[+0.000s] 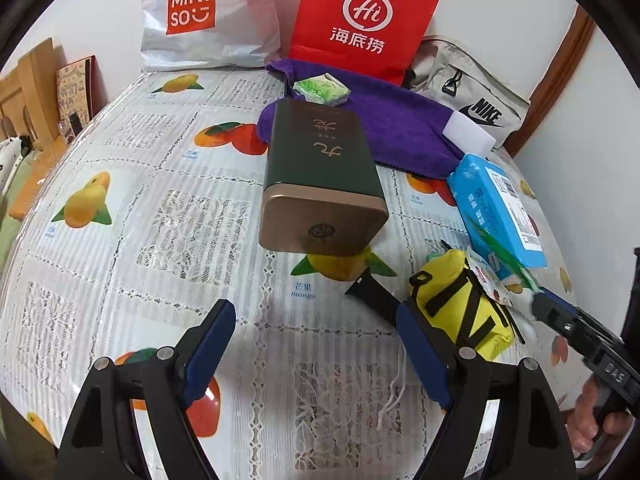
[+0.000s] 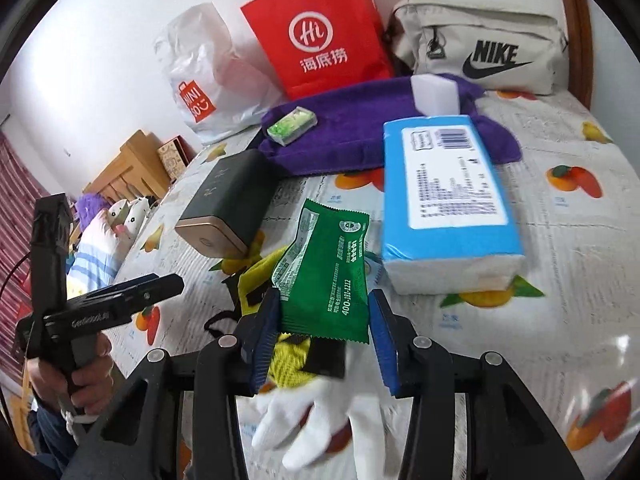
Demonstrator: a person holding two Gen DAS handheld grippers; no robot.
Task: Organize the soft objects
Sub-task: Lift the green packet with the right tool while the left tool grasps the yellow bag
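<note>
Nearest the lens in the right wrist view, the right hand-held gripper (image 2: 324,332) stands partly closed around a green sachet (image 2: 326,264); its left pad touches the packet's edge, but a sliver of gap shows at the right pad, so I judge the grip not yet made. Just below lies a white glove (image 2: 320,428), with a yellow pouch (image 2: 292,360) half hidden under the sachet. To the right of centre sits a blue tissue pack (image 2: 444,200), and above it a purple towel (image 2: 352,128) carries a small green packet (image 2: 292,124) and a white sponge block (image 2: 436,94). A dark green tin (image 2: 228,200) lies on its side left of centre. At the top stand a red paper bag (image 2: 320,32), a white plastic bag (image 2: 208,76) and a grey pouch bag (image 2: 488,48). In the left wrist view the left hand-held gripper (image 1: 316,356) hangs wide and empty over the fruit-print desk (image 1: 120,184). Judging by this spread, the sorting has barely begun: every soft item sits loose on the desk, nothing visibly gathered into a bag, and sachet, glove, pouch, tissues, towel and sponge all remain to be placed.
</note>
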